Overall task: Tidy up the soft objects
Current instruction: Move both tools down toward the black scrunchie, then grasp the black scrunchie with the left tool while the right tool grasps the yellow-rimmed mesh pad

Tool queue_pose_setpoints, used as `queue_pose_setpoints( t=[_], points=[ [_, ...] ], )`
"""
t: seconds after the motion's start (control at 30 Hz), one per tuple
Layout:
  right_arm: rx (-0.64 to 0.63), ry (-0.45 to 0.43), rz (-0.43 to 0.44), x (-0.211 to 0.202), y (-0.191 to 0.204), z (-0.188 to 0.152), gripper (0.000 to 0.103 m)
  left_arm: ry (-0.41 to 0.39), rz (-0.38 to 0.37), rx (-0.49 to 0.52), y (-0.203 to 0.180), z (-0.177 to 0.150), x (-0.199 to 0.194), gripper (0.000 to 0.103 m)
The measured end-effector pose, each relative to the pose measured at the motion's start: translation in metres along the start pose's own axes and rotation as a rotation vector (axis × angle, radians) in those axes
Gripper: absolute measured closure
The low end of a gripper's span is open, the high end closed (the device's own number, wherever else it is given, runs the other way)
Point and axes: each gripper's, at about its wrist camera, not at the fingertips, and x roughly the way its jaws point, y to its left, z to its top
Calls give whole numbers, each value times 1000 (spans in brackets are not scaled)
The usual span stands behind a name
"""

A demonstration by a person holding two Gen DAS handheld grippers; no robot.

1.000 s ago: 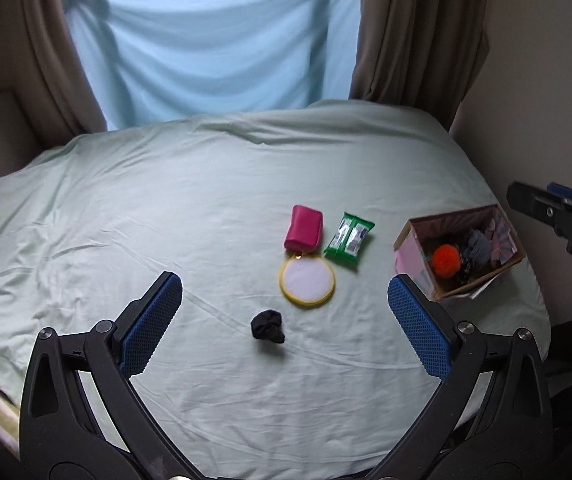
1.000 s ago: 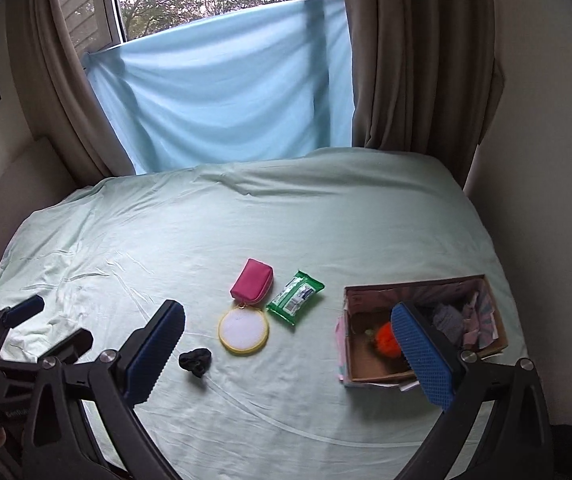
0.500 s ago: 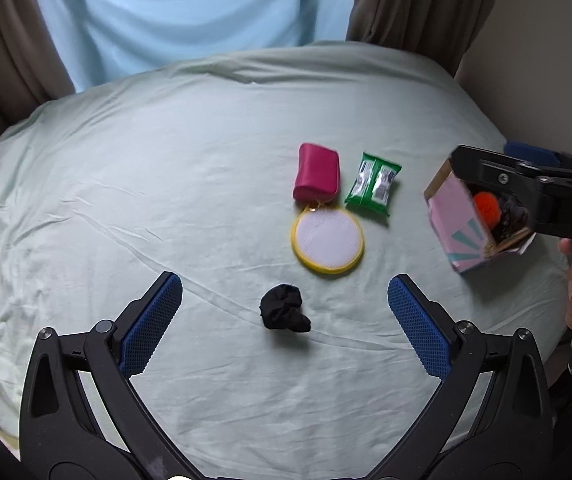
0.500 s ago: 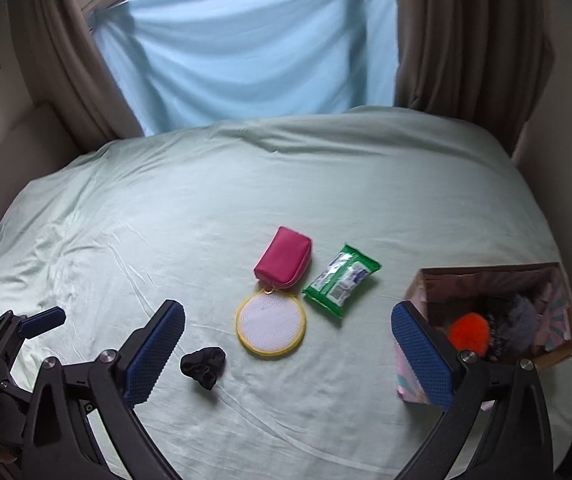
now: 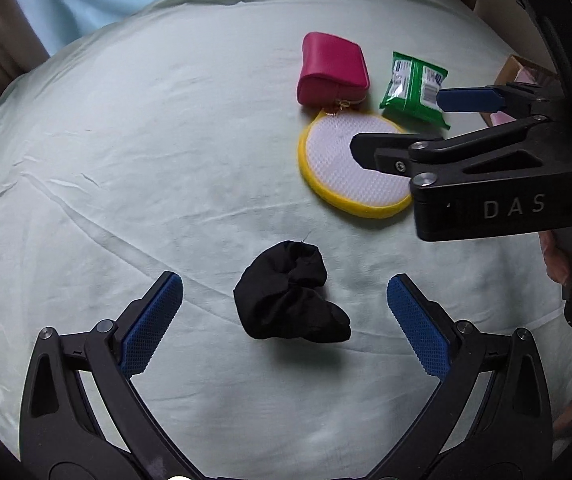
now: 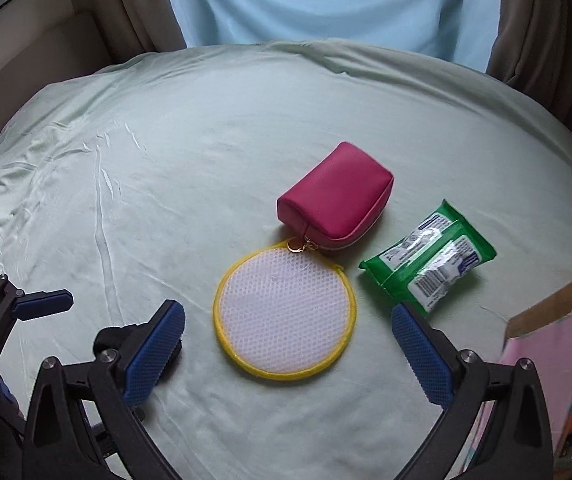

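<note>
On the pale green bedsheet point(image 6: 206, 160) before light blue drapery point(image 6: 325, 0), both tools gape.

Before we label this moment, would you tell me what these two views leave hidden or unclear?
- Cardboard box: right wrist view cuts it off at the edge, so its contents are mostly unseen; in the left wrist view the right gripper hides nearly all of it.
- Round yellow-rimmed pad: left wrist view, its right side is covered by the right gripper.
- Black fabric bundle: missing from the right wrist view.
- Green packet: label print too small to read.
</note>
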Motion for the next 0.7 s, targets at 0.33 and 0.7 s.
queue_pose_setpoints(
  t=[0.33,0.7],
  points=[
    [-32,49,40,51,-7,-7,0,46,19,-5,-11,-11,49,12],
    [-82,36,42,61,4,-12,8,21,38,7,-14,-9,45,44]
  ],
)
